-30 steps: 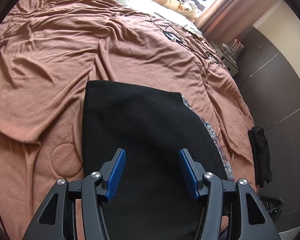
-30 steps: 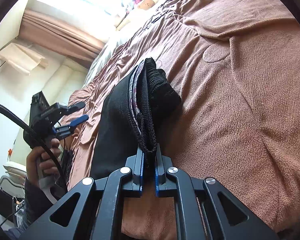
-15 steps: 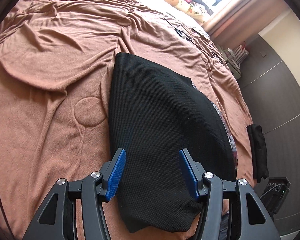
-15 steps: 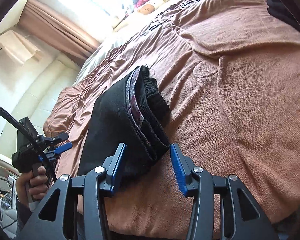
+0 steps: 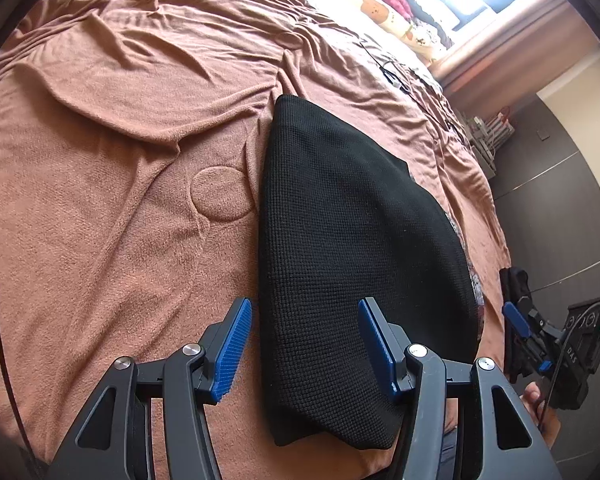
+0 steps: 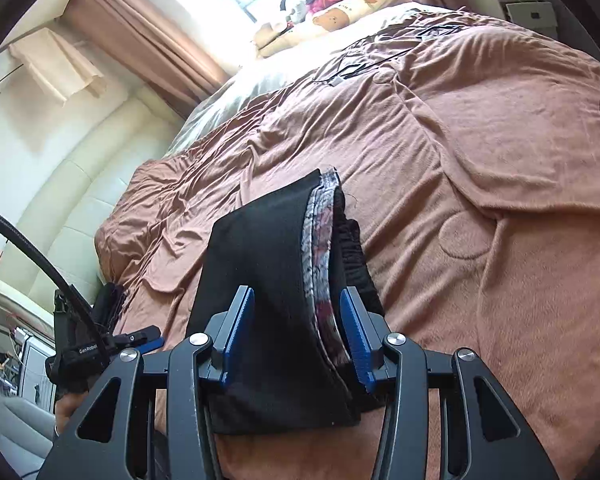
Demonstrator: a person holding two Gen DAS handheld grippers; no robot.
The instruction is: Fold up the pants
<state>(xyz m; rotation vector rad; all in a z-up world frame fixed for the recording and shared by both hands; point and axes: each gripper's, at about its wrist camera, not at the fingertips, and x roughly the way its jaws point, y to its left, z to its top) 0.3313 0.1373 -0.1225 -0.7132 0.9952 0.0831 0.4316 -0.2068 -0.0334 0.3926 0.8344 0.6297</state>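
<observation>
The black pants (image 5: 360,248) lie folded in a compact stack on the brown bedspread (image 5: 120,160), near the bed's front edge. In the right wrist view the pants (image 6: 268,280) show layered folds with a patterned lining at the right edge. My left gripper (image 5: 304,348) is open and empty, raised over the near end of the stack. My right gripper (image 6: 296,336) is open, its blue pads on either side of the stack's near end without gripping it. The right gripper also shows at the right edge of the left wrist view (image 5: 528,332).
Pillows and plush toys (image 6: 340,4) lie at the bed's head under a bright window. Cables (image 5: 404,76) trail across the far bedspread. A dark wardrobe (image 5: 560,184) stands beside the bed. A cream padded headboard (image 6: 60,208) is at left.
My right gripper has opened and let go of the pants' edge, which now rests on the bed. My left gripper has pulled back and up from the stack.
</observation>
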